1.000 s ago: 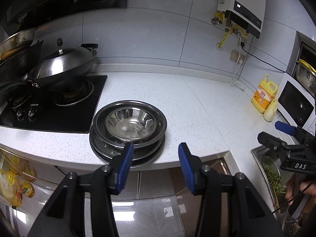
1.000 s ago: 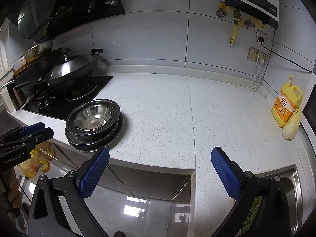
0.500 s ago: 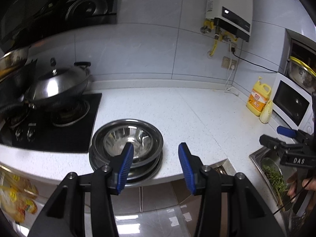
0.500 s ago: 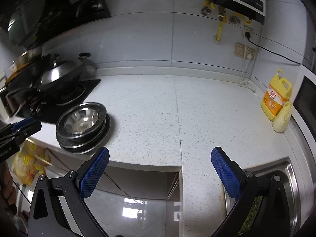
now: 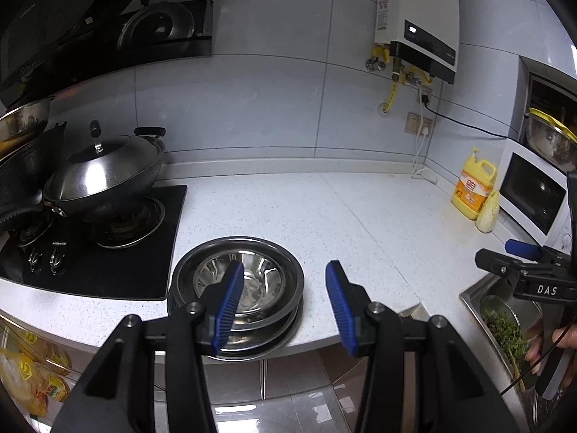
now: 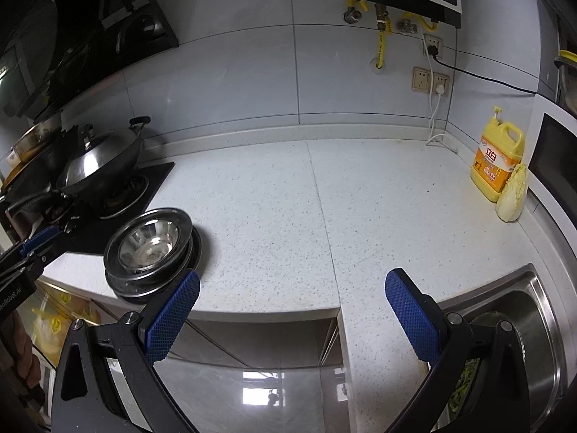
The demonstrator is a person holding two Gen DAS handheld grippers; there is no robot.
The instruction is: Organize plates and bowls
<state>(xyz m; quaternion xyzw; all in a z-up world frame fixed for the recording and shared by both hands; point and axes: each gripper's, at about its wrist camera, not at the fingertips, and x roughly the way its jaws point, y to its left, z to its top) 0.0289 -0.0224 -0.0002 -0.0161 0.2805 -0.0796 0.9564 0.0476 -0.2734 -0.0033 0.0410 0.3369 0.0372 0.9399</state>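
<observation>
A stack of stainless-steel plates and bowls point(image 5: 236, 285) is seen at the front edge of the speckled white tabletop point(image 5: 324, 209), just beside the black gas hob point(image 5: 108, 263). A shiny, deep bowl is nested on top, its wide flat rim resting over the broader, shallower dishes beneath; light is reflected from its hollow. The left tool point(image 5: 281, 301) is held above and in front of the stack, its blue pads parted to a middling gap with nothing between them. The right tool point(image 6: 292, 319) is held wide apart and empty over the tabletop's edge, well apart from the stack point(image 6: 151, 250). A lidded wok point(image 5: 104, 176) is shown on the hob; a yellow detergent bottle point(image 5: 474, 191) is placed near the far corner.
</observation>
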